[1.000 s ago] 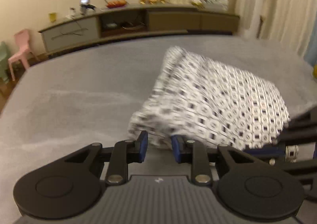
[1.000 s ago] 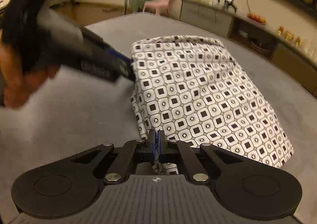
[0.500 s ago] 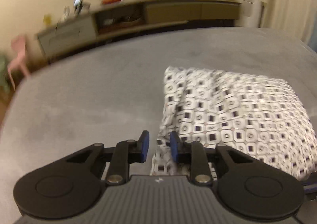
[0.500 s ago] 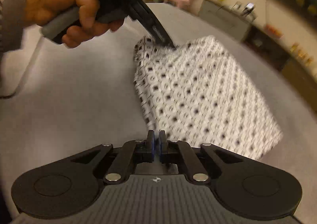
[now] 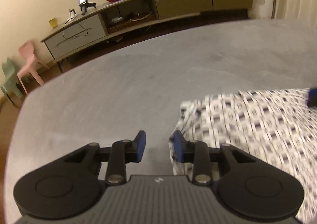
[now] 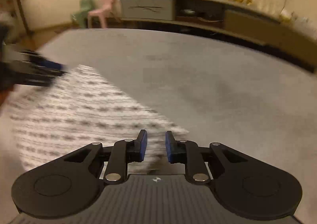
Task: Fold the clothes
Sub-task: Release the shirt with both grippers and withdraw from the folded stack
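A white garment with a black square-and-ring pattern [image 5: 257,124] lies folded flat on the grey bed; it is blurred in both views [image 6: 75,109]. My left gripper [image 5: 158,147] is open and empty, just left of the garment's near left corner. My right gripper [image 6: 155,147] is open, its jaws over the garment's near right corner, holding nothing. The left gripper shows blurred at the garment's far left edge in the right wrist view [image 6: 39,67]. A blue tip of the right gripper shows at the right edge of the left wrist view [image 5: 312,98].
The grey bed [image 5: 178,61] spreads wide beyond the garment. A long low cabinet [image 5: 138,15] runs along the far wall. A pink chair [image 5: 29,61] and a green chair [image 5: 10,81] stand on the floor at the left.
My right gripper has opened and let go of the garment's corner. My left gripper has opened wider and shifted left off the garment. The garment has dropped flat on the bed.
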A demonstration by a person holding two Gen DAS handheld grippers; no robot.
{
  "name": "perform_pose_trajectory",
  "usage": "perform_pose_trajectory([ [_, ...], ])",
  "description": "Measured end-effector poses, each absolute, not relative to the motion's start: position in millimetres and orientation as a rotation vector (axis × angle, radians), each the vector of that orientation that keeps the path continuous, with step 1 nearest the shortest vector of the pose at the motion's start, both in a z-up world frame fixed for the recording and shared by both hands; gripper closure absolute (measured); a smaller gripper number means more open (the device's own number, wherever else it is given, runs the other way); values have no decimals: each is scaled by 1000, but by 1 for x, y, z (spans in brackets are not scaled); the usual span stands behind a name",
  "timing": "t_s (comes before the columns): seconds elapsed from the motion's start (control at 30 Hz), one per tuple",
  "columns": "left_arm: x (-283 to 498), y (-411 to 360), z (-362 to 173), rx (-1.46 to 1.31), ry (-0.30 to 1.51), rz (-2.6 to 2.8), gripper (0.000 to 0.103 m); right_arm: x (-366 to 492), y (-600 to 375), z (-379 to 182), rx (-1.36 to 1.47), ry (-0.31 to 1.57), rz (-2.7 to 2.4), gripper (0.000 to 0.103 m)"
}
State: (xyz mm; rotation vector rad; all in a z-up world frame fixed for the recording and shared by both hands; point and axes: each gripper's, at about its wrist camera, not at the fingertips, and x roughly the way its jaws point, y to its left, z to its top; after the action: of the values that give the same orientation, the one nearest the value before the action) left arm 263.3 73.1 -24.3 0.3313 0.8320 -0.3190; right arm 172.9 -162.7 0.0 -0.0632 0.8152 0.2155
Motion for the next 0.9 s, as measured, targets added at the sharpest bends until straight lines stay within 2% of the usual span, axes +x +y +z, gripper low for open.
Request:
perform_pose_trajectory([
  [0.13, 208, 108, -5, 261, 798, -318, 72, 128, -158, 28, -25, 700, 269, 80],
  [0.23, 187, 109, -12, 281, 845, -294, 78, 87, -122, 28, -21, 726, 507, 80],
  [0.3, 177, 97, -20, 288, 838, -279, 90, 83, -102, 13, -60, 770, 581, 81],
  [0.33, 175, 89, -19, 284, 829, -281, 102, 86, -99, 5, -91, 787, 570, 82],
  [0.57, 161, -6, -32, 304, 714, -335, 101, 129, -184, 13, -142, 789, 250, 85],
  [0.67, 159, -22, -33, 306, 704, -297, 98, 137, -225, 29, -101, 813, 144, 84],
  [0.77, 157, -23, -32, 284, 705, -286, 88, 117, -245, 50, -77, 778, 129, 80],
  [0.87, 155, -24, -30, 263, 705, -276, 87, 101, -246, 51, 2, 742, 184, 61],
  [0.9, 154, -24, -30, 255, 705, -272, 87, 97, -245, 47, 25, 734, 199, 61],
])
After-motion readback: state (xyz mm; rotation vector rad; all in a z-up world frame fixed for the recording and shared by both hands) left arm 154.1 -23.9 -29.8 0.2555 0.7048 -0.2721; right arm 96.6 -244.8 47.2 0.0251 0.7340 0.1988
